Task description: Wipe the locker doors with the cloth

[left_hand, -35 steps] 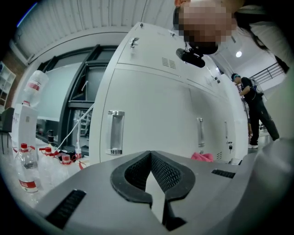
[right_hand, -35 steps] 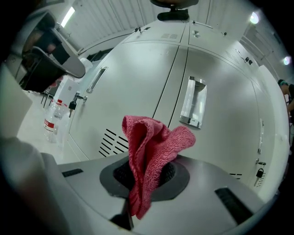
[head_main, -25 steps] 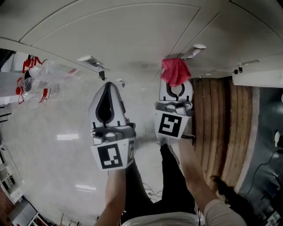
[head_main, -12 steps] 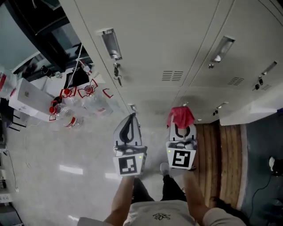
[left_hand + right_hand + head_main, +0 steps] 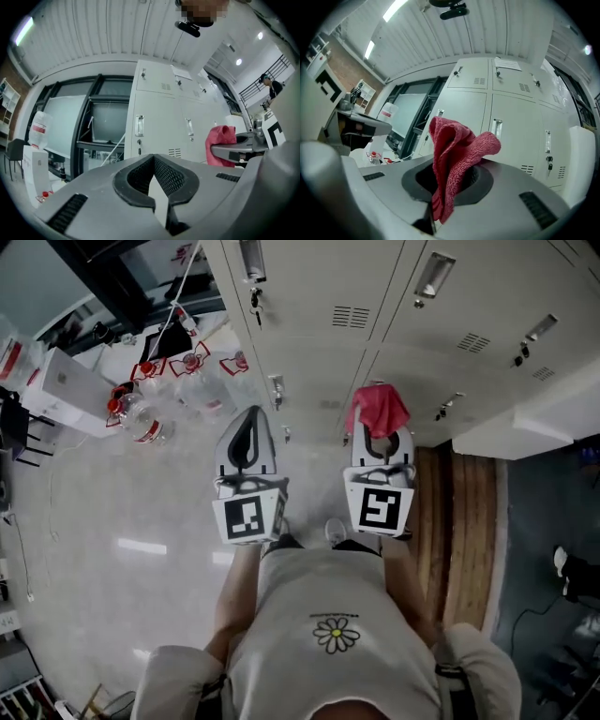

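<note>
Premises were a workplace locker area: a bank of grey metal lockers (image 5: 309, 282), polished floor (image 5: 122, 587), corrugated ceiling (image 5: 103, 33) with strip light (image 5: 23, 30).

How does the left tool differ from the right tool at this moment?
The left tool is shut with nothing between its jaws; the right tool is shut on a red cloth. The marker square on the left tool shows a different pattern from the one on the right tool. Both tools point toward the grey lockers, and neither touches a door.
</note>
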`<action>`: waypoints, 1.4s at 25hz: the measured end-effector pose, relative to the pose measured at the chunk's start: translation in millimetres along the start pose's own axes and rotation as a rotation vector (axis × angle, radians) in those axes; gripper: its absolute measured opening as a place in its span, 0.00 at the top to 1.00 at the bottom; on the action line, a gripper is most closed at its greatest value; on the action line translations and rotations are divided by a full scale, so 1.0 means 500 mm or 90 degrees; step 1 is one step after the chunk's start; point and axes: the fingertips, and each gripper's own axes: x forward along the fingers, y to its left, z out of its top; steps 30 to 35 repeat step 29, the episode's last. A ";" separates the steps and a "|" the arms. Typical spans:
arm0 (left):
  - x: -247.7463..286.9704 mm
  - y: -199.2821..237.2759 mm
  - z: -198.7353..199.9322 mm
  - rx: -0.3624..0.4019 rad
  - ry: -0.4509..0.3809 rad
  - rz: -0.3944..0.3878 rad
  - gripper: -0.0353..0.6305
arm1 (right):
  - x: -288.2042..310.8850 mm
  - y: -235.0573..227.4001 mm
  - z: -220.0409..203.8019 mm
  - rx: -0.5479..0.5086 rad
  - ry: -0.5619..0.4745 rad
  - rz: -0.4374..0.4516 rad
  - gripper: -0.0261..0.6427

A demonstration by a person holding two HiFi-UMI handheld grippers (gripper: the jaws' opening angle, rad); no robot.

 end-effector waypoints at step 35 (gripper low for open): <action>-0.003 -0.129 0.034 0.038 -0.040 0.005 0.92 | -0.080 -0.021 -0.045 0.031 0.008 0.059 0.92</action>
